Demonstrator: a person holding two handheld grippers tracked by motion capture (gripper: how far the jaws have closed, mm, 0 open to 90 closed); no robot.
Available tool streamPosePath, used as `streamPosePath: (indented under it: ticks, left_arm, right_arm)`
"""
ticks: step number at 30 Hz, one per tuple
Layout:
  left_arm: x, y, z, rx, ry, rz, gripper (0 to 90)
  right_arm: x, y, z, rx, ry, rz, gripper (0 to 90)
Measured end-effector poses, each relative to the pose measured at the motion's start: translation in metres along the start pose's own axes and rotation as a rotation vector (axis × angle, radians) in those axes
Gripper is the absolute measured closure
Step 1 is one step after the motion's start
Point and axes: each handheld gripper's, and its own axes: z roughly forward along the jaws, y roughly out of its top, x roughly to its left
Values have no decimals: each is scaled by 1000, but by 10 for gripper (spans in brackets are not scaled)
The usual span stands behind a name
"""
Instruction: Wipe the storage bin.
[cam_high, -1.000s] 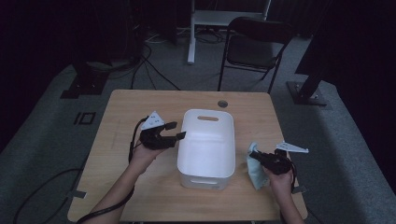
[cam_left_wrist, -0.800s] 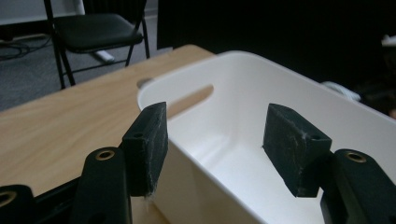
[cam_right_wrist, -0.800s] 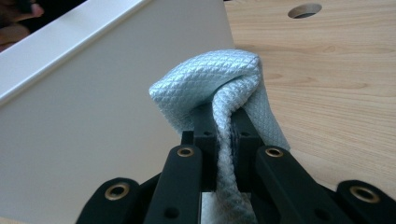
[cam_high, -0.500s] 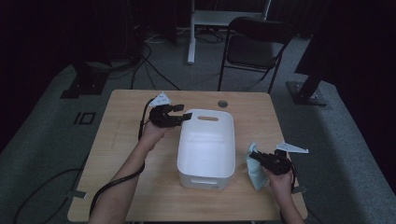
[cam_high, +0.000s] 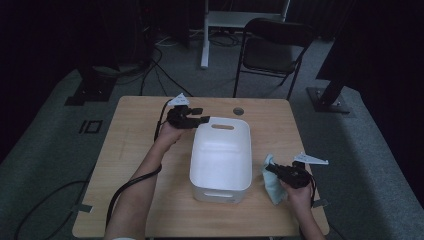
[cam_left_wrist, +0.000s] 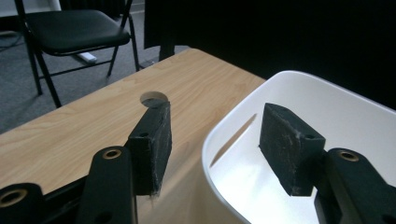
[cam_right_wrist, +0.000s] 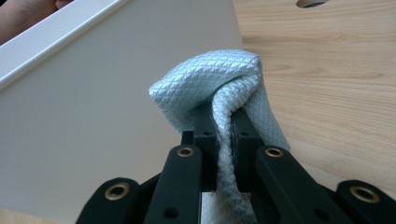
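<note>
straddling the far rim of the white bin (cam_high: 220, 155), the left gripper (cam_left_wrist: 212, 140) has just been closing its jaws, one inside, one outside, pads not yet pressing. the right gripper (cam_high: 278, 170) is clenched on the pale blue cloth (cam_right_wrist: 219, 88) just beside the bin's right wall. wiping looks yet to begin. the right gripper view shows the cloth's quilted weave; the high view shows both hands on the table (cam_high: 130, 150).

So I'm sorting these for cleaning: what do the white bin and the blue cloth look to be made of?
The white bin looks like moulded plastic: smooth, faintly glossy walls, rounded rim, cut-out handle. The blue cloth, pinched in the right tongs, seems to be microfibre or a similar woven textile: soft folds, fine diamond weave.
</note>
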Motion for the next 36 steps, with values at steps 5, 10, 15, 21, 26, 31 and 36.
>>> streamPosePath:
  ticks: [5,10,15,21,26,31,36]
  left_arm:
    - [1,-1,8,33,-12,19,538]
    - [1,-4,17,64,-59,9,654]
    - [4,-5,19,69,-41,-12,758]
    - [0,-6,16,68,-12,9,780]
    - [-3,-9,6,77,31,23,815]
    - [-8,-14,-7,81,84,19,828]
    - [-7,-17,-10,73,79,10,815]
  right_arm:
    - [-1,-1,-1,-3,-1,7,844]
    - [-3,-2,-2,-6,-3,16,844]
    - [-3,-3,-4,-10,-3,19,844]
    - [-5,-4,-4,-7,-6,23,844]
    - [-3,-4,-4,-10,-7,20,844]
    - [-4,-3,-6,-16,-10,25,844]
    - [-3,-2,-7,-22,-10,26,844]
